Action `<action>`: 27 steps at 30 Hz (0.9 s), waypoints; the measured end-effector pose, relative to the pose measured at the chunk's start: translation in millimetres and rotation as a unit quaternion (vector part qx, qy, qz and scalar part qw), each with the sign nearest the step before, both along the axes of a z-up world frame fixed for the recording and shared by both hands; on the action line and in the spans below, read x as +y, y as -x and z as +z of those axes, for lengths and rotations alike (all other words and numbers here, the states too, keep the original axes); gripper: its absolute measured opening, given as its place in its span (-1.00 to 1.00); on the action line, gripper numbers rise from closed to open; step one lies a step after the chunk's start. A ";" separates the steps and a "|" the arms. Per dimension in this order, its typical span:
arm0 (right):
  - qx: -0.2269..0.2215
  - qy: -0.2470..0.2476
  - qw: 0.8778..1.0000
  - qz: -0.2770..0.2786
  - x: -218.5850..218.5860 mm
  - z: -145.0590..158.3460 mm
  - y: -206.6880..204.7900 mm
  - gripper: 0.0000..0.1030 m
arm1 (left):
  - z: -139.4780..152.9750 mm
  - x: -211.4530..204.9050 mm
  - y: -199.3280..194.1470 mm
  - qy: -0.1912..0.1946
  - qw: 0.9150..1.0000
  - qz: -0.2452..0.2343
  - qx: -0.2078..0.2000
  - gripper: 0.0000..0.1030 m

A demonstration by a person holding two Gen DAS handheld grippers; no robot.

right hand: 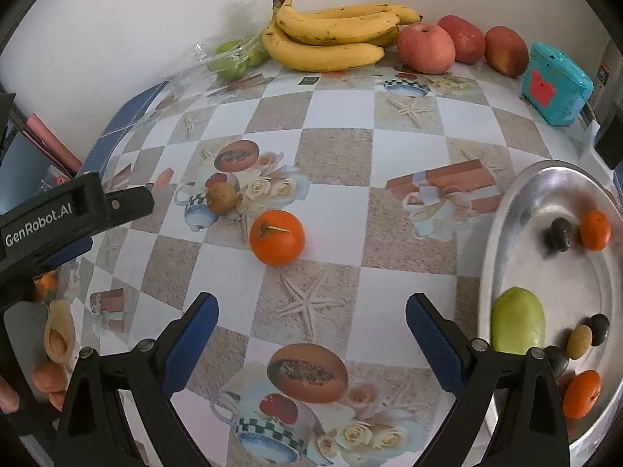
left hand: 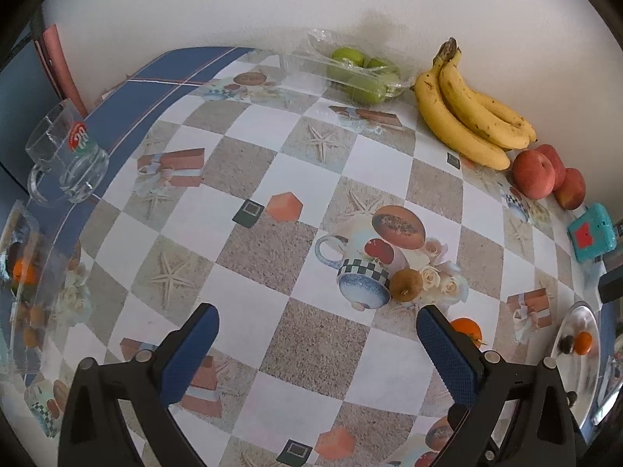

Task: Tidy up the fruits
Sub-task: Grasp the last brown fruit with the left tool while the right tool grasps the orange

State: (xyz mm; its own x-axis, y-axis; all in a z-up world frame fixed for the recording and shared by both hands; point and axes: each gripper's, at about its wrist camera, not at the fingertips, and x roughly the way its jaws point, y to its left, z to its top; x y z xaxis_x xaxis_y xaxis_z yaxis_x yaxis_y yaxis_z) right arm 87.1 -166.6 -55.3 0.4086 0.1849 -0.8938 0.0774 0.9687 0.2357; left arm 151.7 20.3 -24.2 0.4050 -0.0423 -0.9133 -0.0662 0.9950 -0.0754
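Observation:
An orange (right hand: 277,237) lies loose on the patterned tablecloth, with a small brown kiwi (right hand: 221,197) just beyond it to the left. In the left wrist view the kiwi (left hand: 406,285) sits ahead and the orange (left hand: 466,330) shows behind the right finger. My left gripper (left hand: 317,334) is open and empty over the cloth. My right gripper (right hand: 311,321) is open and empty, short of the orange. A metal plate (right hand: 506,202) at the right holds two oranges, a green mango (right hand: 518,321) and small dark and tan fruits. Bananas (right hand: 331,35), red apples (right hand: 426,48) and bagged green fruits (right hand: 229,58) lie by the wall.
A teal box (right hand: 557,83) stands at the far right by the wall. A glass mug (left hand: 66,151) stands at the table's left edge, with a clear container holding oranges (left hand: 23,268) below it. The left gripper's body (right hand: 70,210) shows at left.

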 end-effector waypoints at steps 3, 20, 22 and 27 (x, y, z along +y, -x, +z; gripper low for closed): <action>0.004 0.003 1.000 0.001 5.0 -3.1 -4.2 0.89 | -2.6 1.2 -2.3 0.008 1.000 0.001 -0.002 1.00; 0.005 0.012 1.000 -0.006 13.1 -10.5 -23.5 0.88 | -2.4 -3.6 -15.6 0.025 0.999 -0.019 -0.045 0.96; 0.006 0.012 1.000 -0.007 13.2 -12.3 -25.6 0.88 | -0.3 -6.2 -16.6 0.034 0.998 -0.025 -0.055 0.94; 0.004 0.017 1.000 -0.005 16.0 -13.6 -30.1 0.72 | -3.2 -9.7 -21.3 0.044 0.997 -0.033 -0.059 0.94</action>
State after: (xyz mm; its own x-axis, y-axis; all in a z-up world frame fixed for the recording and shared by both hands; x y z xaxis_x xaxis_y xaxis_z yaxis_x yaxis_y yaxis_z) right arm 117.2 -150.6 -68.9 0.4035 0.1499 -0.9026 0.0895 0.9753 0.2020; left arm 172.9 10.6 -27.4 0.5032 -0.1494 -0.8512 0.0134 0.9862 -0.1651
